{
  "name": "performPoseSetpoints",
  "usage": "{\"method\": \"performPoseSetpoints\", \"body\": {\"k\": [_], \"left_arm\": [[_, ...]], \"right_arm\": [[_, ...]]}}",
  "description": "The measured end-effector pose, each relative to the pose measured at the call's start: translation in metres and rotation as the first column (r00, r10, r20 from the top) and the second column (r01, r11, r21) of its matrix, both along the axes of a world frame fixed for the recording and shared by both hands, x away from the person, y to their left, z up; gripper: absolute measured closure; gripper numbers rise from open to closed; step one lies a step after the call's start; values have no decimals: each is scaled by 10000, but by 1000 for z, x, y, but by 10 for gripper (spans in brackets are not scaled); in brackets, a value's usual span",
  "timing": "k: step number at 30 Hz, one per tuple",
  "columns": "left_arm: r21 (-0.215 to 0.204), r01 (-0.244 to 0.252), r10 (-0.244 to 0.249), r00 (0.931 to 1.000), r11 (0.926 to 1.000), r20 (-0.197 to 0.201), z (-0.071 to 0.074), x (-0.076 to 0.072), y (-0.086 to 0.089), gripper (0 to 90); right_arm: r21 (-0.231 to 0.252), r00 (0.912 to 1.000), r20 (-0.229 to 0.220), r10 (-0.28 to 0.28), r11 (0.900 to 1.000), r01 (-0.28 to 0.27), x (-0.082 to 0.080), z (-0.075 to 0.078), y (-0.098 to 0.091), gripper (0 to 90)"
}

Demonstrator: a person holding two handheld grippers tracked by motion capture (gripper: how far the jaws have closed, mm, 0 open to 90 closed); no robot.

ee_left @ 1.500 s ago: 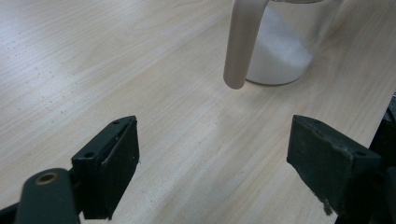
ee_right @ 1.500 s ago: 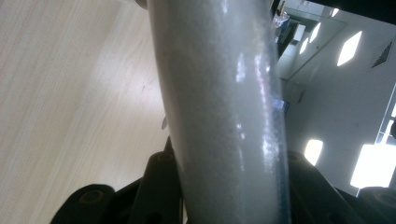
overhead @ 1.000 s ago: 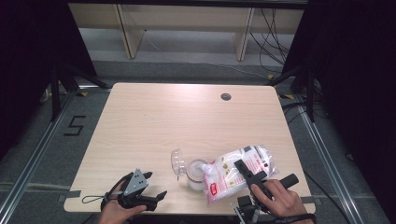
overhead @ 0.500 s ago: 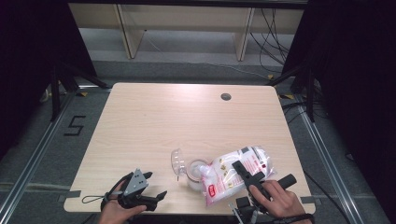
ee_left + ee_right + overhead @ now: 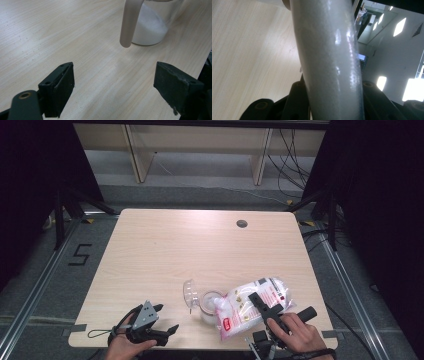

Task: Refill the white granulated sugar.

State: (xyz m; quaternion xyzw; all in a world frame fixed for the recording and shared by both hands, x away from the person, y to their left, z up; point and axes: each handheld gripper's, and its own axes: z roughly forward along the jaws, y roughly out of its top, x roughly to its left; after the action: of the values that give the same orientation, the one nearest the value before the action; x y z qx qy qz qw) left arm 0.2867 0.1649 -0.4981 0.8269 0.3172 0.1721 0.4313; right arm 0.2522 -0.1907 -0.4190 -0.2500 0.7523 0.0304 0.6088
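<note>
A clear glass jar (image 5: 209,303) with its hinged lid (image 5: 190,293) swung open stands near the table's front edge, holding white powder. A plastic bag of white powder (image 5: 250,307) with red print lies tilted against the jar's right side. My right gripper (image 5: 270,307) is shut on the bag; in the right gripper view the bag (image 5: 329,55) fills the gap between the jaws of the right gripper (image 5: 329,100). My left gripper (image 5: 167,317) rests open at the front left. In its own view the left gripper (image 5: 115,82) faces the jar (image 5: 150,27) and a beige strap (image 5: 129,22) hanging from it.
The light wooden table (image 5: 200,250) has a round cable hole (image 5: 242,224) at its back right. Beyond the table are shelf legs and cables on the floor. Dark curtains stand on both sides.
</note>
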Motion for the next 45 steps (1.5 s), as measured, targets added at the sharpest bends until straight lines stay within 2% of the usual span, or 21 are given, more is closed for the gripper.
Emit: {"method": "performPoseSetpoints", "body": {"k": [1,2,3,5,12,13,14,17,20,22,24,25,27,29,32,33,34,35,41,44,45], "left_arm": [[-303,-55,54,10000,9995,-41,-1,-1,-2,165],[-303,-55,54,10000,9995,-41,-1,-1,-2,166],[25,30,-30,10000,10000,37,0,0,0,166],[-122,-21,20,10000,9999,-11,0,0,-1,166],[7,-6,6,10000,10000,9,0,0,0,166],[-3,-8,8,10000,10000,7,0,0,0,166],[-1,-11,11,10000,10000,9,0,0,0,166],[13,2,-2,10000,10000,12,0,0,0,166],[-115,-18,18,10000,9999,-12,0,0,-1,166],[-115,-21,20,10000,9999,-13,0,0,-1,166],[6,-1,1,10000,10000,12,0,0,0,166],[-42,-7,7,10000,10000,-2,0,0,0,166],[-48,-13,13,10000,10000,1,0,0,0,166],[-35,-8,8,10000,10000,3,0,0,0,166],[27,19,-19,10000,10000,42,0,0,0,166],[-287,-55,54,10000,9996,-30,-1,-1,-2,165],[-287,-55,54,10000,9996,-30,-1,-1,-2,166],[52,43,-43,10000,10000,64,0,0,1,166],[-109,-22,22,10000,9999,-5,0,0,-1,166],[-58,35,-35,10000,10000,39,0,0,0,166],[-67,23,-23,10000,10000,31,0,0,0,166]], "right_arm": [[90,9999,-86,-91,9999,92,0,0,-1,731],[44,10000,-71,-50,10000,51,0,0,0,731],[-25,9999,-92,-46,10000,46,0,1,0,731],[-9,9999,-104,-83,10000,83,0,2,0,732],[75,9998,-110,-165,9998,166,-1,2,-2,732],[-110,10000,-33,-7,9999,7,0,4,-1,732],[-17,10000,34,78,10000,-78,1,3,-1,732],[6,9996,-99,-253,9997,253,0,3,-4,732],[-105,10000,33,-52,9999,53,1,4,-4,732],[53,9997,21,-241,9997,241,1,3,-6,732],[-125,9998,57,-177,9998,178,1,5,-6,733],[85,9995,41,-325,9994,325,1,4,-8,733],[-112,9998,130,-160,9998,161,2,5,-8,733],[-96,9991,4,-432,9990,432,1,5,-9,734],[-72,9992,17,-400,9992,400,1,5,-9,735],[-80,9992,29,-403,9992,404,1,5,-10,735],[-66,9990,22,-447,9990,447,0,5,-10,736],[-128,9994,78,-338,9993,339,1,6,-10,735],[-35,9993,79,-356,9994,356,0,5,-10,736],[-223,9997,55,-227,9995,229,0,6,-7,736],[-106,9992,-48,-387,9992,387,-1,4,-8,736]]}}
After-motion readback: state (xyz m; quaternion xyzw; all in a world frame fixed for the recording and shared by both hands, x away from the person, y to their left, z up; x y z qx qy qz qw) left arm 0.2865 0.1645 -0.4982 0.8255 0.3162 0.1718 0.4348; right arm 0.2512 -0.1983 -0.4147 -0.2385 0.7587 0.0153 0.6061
